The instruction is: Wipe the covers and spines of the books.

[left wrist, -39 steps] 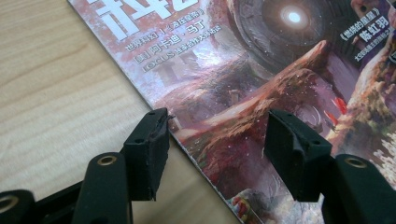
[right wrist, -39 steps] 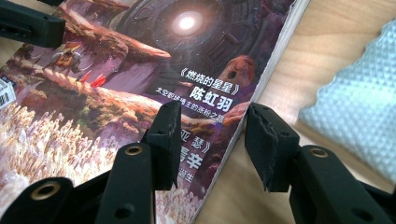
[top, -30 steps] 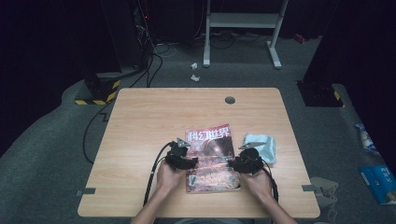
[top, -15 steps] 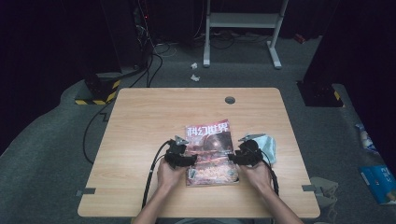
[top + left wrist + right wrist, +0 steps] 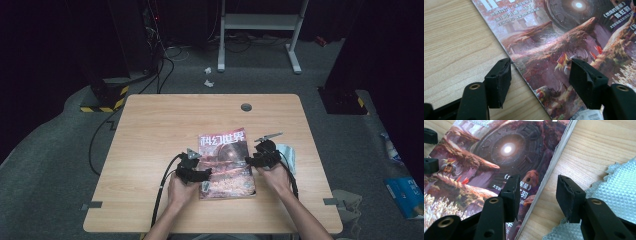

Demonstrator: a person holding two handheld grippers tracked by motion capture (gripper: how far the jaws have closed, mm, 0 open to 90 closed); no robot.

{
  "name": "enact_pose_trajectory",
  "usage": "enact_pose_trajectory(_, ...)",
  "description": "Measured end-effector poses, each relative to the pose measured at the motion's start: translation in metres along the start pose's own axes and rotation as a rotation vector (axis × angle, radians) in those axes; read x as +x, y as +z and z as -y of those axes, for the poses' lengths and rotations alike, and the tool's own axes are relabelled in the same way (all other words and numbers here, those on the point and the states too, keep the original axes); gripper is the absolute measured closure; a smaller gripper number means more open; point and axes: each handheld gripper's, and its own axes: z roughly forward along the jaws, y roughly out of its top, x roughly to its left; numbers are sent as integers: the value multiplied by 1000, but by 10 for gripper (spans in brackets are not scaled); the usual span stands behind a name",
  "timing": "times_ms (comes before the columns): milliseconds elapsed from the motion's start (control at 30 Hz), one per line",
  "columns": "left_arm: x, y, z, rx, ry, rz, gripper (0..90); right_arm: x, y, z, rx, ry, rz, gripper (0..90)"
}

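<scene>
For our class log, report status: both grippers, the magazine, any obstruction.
Left gripper and right gripper: jaws just been opening, astride the edges of the glossy sci-fi magazine, which lies flat. Pale blue textured cloth beside right gripper.

Your magazine (image 5: 225, 162) carries the only readable text: big white title 科幻世界 across the cover top in the high view. In your left gripper view, small white cover lines, 陈虹羽 among them at top right, plus a white barcode sticker (image 5: 589, 115), digits too small. In your right gripper view, cover characters 星 and 羽.
</scene>
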Motion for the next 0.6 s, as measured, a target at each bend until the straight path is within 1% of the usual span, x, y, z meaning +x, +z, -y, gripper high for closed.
enact_pose_trajectory(33, 0, 0, 0, 0, 4, -2, 338, 0, 1, -2, 17, -2, 1, 533)
enact_pose_trajectory(100, 0, 1, -1, -1, 1, -3, 336, 0, 2, -5, 27, -3, 2, 525)
enact_pose_trajectory(233, 1, 2, -2, 3, 4, -2, 335, 0, 4, -9, 23, -3, -5, 521)
enact_pose_trajectory(300, 1, 2, -4, 8, 8, -3, 332, -1, 7, -12, 61, 3, -5, 512)
enact_pose_trajectory(367, 2, 4, -5, 12, 6, 0, 327, -2, 8, -15, 72, 1, -4, 507)
enact_pose_trajectory(433, 2, 5, -6, 3, 4, -1, 324, -2, 9, -19, 83, 6, -12, 497)
enact_pose_trajectory(467, 2, 5, -6, 1, 4, -1, 324, -3, 10, -21, 88, 16, -18, 491)
enact_pose_trajectory(533, 3, 6, -6, -5, 1, 0, 324, -3, 14, -25, 124, 22, -15, 486)
enact_pose_trajectory(600, 3, 6, -6, -9, 2, 1, 324, -2, 16, -29, 143, 23, -13, 482)
